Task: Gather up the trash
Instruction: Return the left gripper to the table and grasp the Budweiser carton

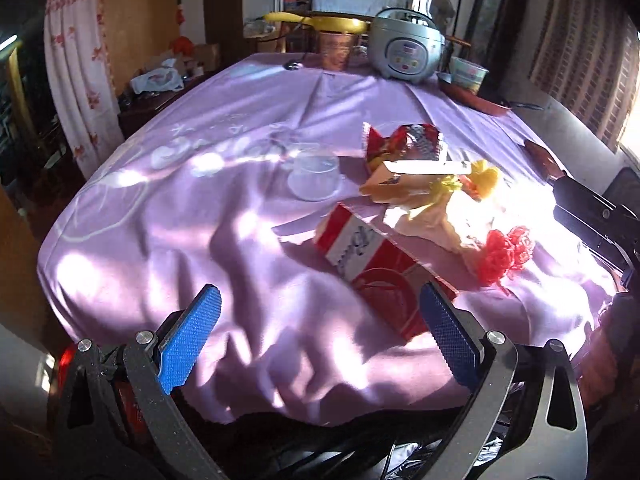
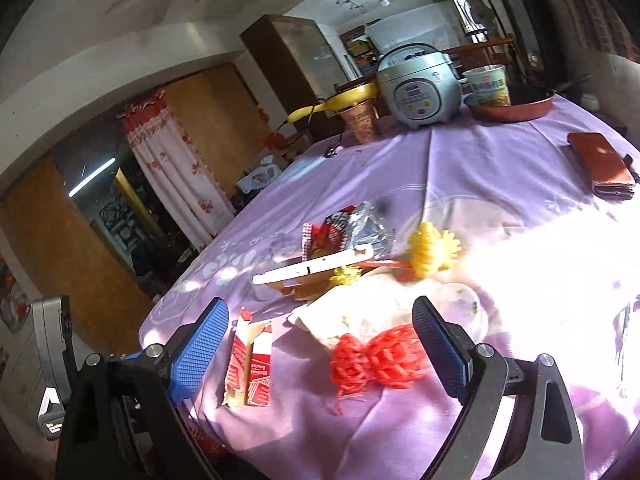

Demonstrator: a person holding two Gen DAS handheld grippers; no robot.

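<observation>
A: Where does the trash lie?

B: It sits in a loose heap on the counter under a lilac cloth (image 1: 168,216). A flattened red-and-white carton (image 1: 360,256) lies nearest the left gripper (image 1: 320,336), a crinkled red-and-silver foil snack wrapper (image 1: 404,144) lies farther back, and a clear plastic cup (image 1: 314,176) stands just left of the wrapper.

A: And on the right-hand side?

B: A red plastic mesh ball (image 2: 380,356) shows between the fingers of the right gripper (image 2: 320,352), with crumpled pale paper (image 2: 360,312) just behind it and a yellow mesh ball (image 2: 432,248) beyond that.

A: Is either gripper grasping something?

B: No. Both stand released, blue pads spread wide with nothing pressed between them, above the near edge of the cloth.

A: What stands at the far end?

B: A pale blue rice cooker (image 1: 404,48), a printed paper noodle cup (image 2: 488,84) and a copper-coloured pan (image 2: 516,108); a brown leather wallet (image 2: 600,164) lies well apart, to the right.
</observation>
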